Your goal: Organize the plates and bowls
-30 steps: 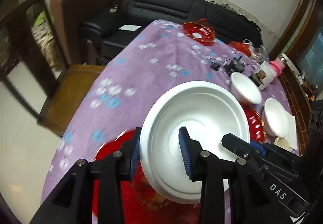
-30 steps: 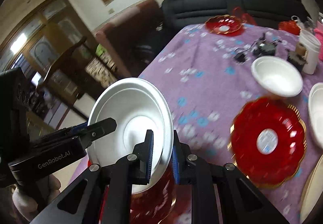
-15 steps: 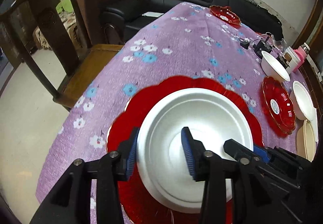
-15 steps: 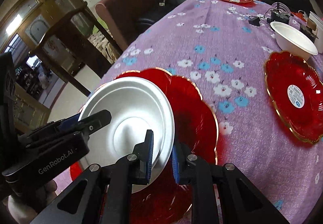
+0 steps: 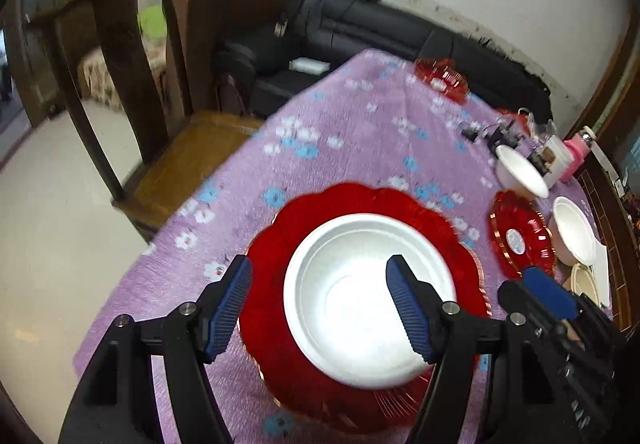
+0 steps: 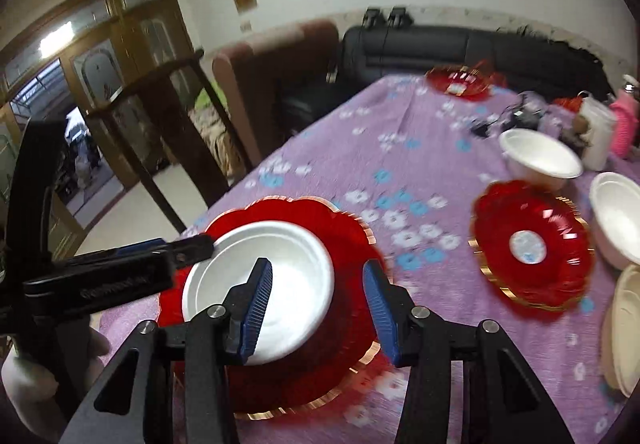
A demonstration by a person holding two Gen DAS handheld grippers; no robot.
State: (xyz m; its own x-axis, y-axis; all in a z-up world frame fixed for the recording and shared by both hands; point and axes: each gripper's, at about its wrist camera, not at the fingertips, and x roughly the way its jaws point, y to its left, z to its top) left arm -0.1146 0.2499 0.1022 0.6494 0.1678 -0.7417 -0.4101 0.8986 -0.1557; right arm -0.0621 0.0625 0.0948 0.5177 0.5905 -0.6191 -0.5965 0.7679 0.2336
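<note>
White bowl (image 5: 368,296) sits on big red plate (image 5: 280,240), released; left tool (image 5: 318,302) and right tool (image 6: 316,302) jaws just opening, wide, empty. Remaining: loose bowls (image 6: 540,160), second red plate (image 6: 532,244) on counter (image 5: 360,132).

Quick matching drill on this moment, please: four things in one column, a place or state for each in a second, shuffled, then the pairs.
1. white bowl
2. left gripper
3. cream plates
4. small red plate

a. open, pads off the rim
b. stacked at the table's right edge
c. sitting in the big red plate
d. bare, sticker at its centre

Pairs: 1-c, 2-a, 3-b, 4-d
</note>
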